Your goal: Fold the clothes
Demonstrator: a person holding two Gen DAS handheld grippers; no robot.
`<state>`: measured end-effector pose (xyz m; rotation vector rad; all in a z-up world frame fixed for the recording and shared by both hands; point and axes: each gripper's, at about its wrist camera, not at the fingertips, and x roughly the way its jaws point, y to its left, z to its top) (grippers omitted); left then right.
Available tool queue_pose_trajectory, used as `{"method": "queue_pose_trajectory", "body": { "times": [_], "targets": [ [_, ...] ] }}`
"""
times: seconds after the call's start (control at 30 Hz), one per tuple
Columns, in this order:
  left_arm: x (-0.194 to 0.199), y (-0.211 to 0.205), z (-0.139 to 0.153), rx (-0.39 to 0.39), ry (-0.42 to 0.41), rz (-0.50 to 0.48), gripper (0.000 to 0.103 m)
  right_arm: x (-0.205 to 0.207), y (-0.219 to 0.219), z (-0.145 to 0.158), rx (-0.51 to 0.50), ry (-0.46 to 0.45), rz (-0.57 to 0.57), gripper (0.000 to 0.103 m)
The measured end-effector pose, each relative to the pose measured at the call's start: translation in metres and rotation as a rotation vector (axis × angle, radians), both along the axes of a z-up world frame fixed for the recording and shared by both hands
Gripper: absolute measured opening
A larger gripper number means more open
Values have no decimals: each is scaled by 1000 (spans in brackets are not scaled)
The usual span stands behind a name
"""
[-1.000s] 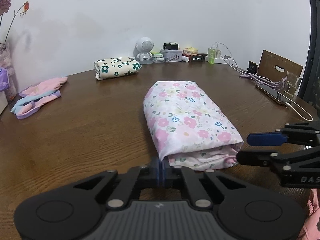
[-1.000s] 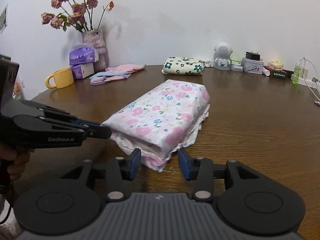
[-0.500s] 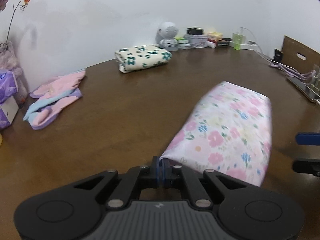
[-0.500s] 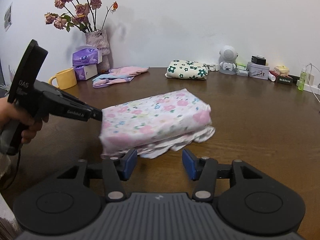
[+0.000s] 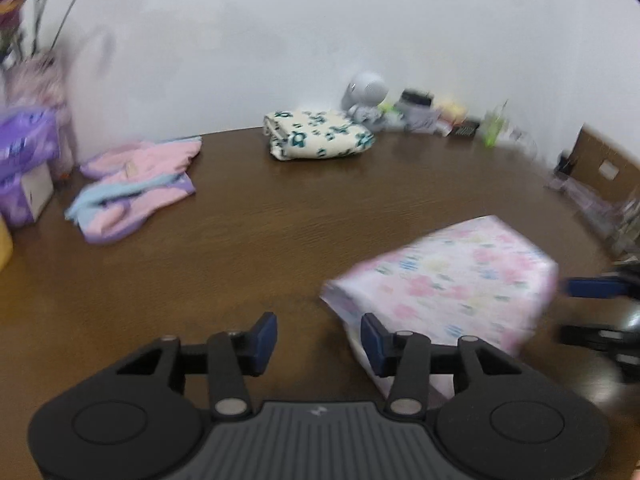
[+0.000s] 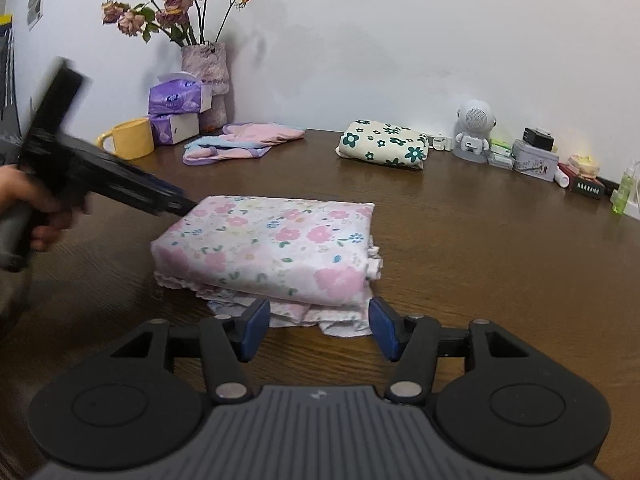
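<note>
Your pink floral garment (image 6: 268, 248) lies as a compact folded bundle near the surface's (image 6: 500, 248) front edge; a green-flowered bundle (image 6: 382, 142) sits folded by the rear edge, while a pink-and-purple garment (image 6: 240, 144) at the back-left looks loosely heaped, so perhaps still to fold. Both your left gripper (image 5: 318, 334) and right gripper (image 6: 318, 326) have their fingers spread, holding nothing. A white wall, vase of flowers (image 6: 204, 60) and trinkets back the brown wood.

Left gripper (image 5: 318, 338) is wide open over bare wooden table (image 5: 248, 240), nothing between its blue pads. The pink floral bundle (image 5: 448, 280) lies folded just to its right, blurred. Right gripper's (image 5: 576, 308) tips sit at the bundle's far edge. A green-flowered bundle (image 5: 318, 140) rests by the wall.
</note>
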<state>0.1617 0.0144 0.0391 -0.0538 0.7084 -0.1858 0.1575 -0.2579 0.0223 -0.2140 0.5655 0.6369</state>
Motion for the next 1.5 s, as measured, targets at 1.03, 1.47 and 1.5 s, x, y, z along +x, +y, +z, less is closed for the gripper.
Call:
{"method": "queue_pose_trajectory", "body": {
  "times": [1.03, 1.47, 1.5],
  "targets": [
    [-48, 19, -4, -111, -79, 106, 41, -27, 57, -11, 77, 109, 135, 16],
    [-119, 37, 8, -107, -182, 70, 48, -70, 132, -12, 97, 88, 129, 23],
    [-121, 35, 8, -103, -182, 52, 48, -74, 132, -12, 94, 84, 131, 25]
  ]
}}
